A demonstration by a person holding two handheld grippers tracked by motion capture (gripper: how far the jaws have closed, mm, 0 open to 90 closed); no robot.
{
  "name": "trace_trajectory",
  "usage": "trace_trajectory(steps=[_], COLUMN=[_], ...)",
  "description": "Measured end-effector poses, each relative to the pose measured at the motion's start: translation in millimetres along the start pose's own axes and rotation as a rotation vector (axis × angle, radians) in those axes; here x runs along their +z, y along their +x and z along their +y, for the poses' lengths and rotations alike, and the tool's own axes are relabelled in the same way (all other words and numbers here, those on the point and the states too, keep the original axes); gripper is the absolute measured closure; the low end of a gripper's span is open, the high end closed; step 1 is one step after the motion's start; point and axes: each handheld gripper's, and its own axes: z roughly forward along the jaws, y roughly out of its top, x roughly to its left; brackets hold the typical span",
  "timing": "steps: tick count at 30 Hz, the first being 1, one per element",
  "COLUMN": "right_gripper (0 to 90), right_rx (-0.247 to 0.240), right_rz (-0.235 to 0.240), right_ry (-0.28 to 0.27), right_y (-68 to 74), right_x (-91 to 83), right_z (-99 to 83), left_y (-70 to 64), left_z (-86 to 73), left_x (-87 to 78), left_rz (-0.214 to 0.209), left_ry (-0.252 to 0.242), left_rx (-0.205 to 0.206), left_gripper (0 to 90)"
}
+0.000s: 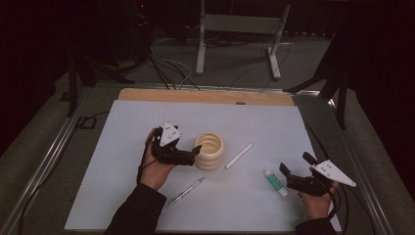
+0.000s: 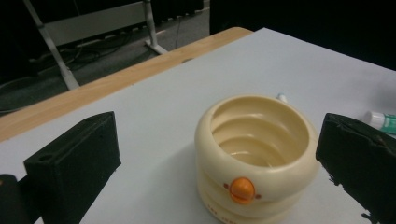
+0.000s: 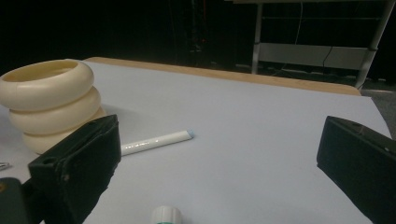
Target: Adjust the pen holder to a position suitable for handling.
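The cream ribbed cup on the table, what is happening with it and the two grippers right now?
A person holds a black two-finger gripper in each hand over a white sheet on the table. The left gripper is open, its fingers on either side of the cream ribbed plastic cup with an orange button, not yet closed on it. The right gripper is also open and holds nothing; it hovers near the white-and-green tube. A white pen and a silver pen lie untouched on the sheet.

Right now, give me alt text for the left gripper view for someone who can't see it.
A cream ribbed holder with an orange button on its front stands on a white table cover, between the left gripper's two open black jaws. A green-and-white tube lies behind it at right.
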Motion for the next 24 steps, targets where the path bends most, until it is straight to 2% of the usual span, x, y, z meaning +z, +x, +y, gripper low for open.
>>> trace_trajectory(steps=[4, 16, 24], right_gripper=[0.2, 0.2, 0.2], right_rx=[-0.001, 0.000, 0.003], right_rz=[-0.001, 0.001, 0.000], right_ry=[0.000, 0.007, 0.017], right_y=[-0.3, 0.0, 0.2], right_x=[0.1, 0.3, 1.3], right_z=[-0.4, -0.2, -0.4], left_y=[-0.4, -3.3, -7.3], left_z=[-2.4, -12.6, -20.4], left_x=[-1.5, -4.9, -6.0], left_rz=[-0.006, 0.016, 0.015], left_ry=[0.024, 0.052, 0.072], left_rx=[-0.022, -0.019, -0.006], left_gripper=[0.1, 0.1, 0.1])
